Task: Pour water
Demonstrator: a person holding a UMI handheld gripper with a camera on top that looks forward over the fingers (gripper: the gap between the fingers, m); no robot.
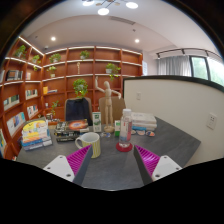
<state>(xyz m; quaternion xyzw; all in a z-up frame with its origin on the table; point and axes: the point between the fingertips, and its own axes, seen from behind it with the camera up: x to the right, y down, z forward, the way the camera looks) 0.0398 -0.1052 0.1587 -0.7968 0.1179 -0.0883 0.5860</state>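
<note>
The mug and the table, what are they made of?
The mug looks like glazed ceramic: pale, smooth, slightly shiny, with a thick handle. The table looks like grey laminate or painted board: flat, even, matte; I can't tell which. The gripper is open, with the mug just ahead of its fingers.

Ahead of you, the table (150, 150) is grey, the mug (90, 144) cream-white, and the small cup (124, 146) red. Your gripper (112, 160) shows magenta pads on white fingers (62, 167). The shelves (80, 75) are orange-brown wood, dotted with green plants (81, 88).
</note>
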